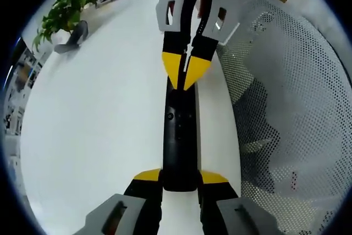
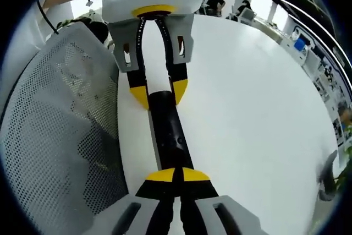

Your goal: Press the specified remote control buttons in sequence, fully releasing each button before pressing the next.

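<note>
In the left gripper view, the left gripper (image 1: 180, 179) has its yellow-tipped jaws pinching the near end of the black remote control (image 1: 179, 136), one jaw on each long side, and the remote runs straight away from the camera along the white table (image 1: 93, 130), close to the table's edge, beyond which the perforated mesh back of a chair (image 1: 297, 108) stands. At the far end the right gripper (image 1: 186, 72) comes in from the top with its yellow tips pressed together into one point, resting on or just above the remote's upper face; I cannot tell if it is touching. A potted plant (image 1: 63, 12) stands well apart at the far side of the table. In the right gripper view, the right gripper (image 2: 177, 175) shows its jaws closed tip to tip over the remote, and the left gripper (image 2: 158, 93) clamps the opposite end. To do this step well, the holding hand should, I judge, keep the remote flat and steady on the table, while the closed tips come straight down on the one wanted button, not straddling a neighbour, then lift fully clear before moving along. The buttons are too small to tell apart here.
</note>
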The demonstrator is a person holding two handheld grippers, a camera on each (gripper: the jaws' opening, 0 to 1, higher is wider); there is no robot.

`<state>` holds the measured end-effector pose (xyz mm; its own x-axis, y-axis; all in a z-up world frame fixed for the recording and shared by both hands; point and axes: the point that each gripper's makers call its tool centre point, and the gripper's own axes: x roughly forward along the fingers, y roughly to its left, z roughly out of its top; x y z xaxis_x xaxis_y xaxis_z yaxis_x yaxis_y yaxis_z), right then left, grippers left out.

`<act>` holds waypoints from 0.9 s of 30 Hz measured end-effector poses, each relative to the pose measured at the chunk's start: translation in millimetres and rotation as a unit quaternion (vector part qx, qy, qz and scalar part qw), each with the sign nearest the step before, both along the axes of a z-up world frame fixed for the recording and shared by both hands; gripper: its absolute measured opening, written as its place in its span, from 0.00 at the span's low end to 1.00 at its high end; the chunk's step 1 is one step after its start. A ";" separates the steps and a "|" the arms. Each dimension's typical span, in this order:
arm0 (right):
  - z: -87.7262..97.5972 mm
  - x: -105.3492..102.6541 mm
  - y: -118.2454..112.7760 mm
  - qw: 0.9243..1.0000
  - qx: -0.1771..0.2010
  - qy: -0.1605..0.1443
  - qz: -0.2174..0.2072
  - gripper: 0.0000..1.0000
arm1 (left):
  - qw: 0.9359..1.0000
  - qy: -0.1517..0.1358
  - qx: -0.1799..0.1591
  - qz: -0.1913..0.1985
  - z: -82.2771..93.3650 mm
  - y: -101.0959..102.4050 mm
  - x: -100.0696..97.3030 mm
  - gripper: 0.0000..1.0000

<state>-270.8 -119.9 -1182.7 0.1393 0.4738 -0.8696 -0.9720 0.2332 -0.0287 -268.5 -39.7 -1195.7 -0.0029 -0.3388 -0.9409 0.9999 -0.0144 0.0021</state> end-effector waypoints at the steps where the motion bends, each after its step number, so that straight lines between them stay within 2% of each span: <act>1: -0.1 0.1 0.6 1.000 -0.004 -0.003 0.004 0.00 | 1.000 0.000 0.000 -0.001 0.0 0.0 0.2 0.24; 4: -1.6 1.3 1.6 0.998 -0.038 -0.034 0.044 0.00 | 1.000 0.003 0.003 -0.005 0.0 -0.3 0.5 0.24; 6: -2.3 0.2 3.3 0.993 -0.059 -0.060 0.087 0.00 | 1.000 0.003 0.005 -0.008 -0.1 -0.4 0.6 0.24; 10: -3.3 1.2 2.7 0.993 -0.061 -0.056 0.088 0.00 | 1.000 0.004 0.011 -0.009 -0.1 -0.5 0.7 0.24; 13: -2.0 1.5 2.7 0.998 -0.023 -0.028 0.058 0.00 | 1.000 0.004 0.010 -0.008 -0.2 -0.3 0.8 0.24; 17: -0.3 1.9 1.6 0.998 0.010 -0.033 0.045 0.00 | 1.000 0.004 0.006 -0.005 -0.1 0.0 0.7 0.24; 20: 2.1 1.7 2.6 0.998 0.066 -0.024 -0.003 0.00 | 1.000 0.004 0.001 -0.003 -0.2 0.1 0.7 0.24; 21: 2.1 0.9 2.2 0.997 0.075 -0.017 -0.012 0.00 | 1.000 0.004 -0.001 -0.002 0.0 0.2 0.5 0.24; 27: 2.0 0.2 7.5 0.997 0.067 -0.028 0.008 0.00 | 1.000 0.003 -0.010 -0.001 0.3 0.1 0.3 0.24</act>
<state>-270.6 -112.4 -1180.7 0.1778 0.5875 -0.7894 -0.9734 0.2226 -0.0536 -268.2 -39.6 -1195.5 -0.0099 -0.3568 -0.9341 0.9999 -0.0162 -0.0044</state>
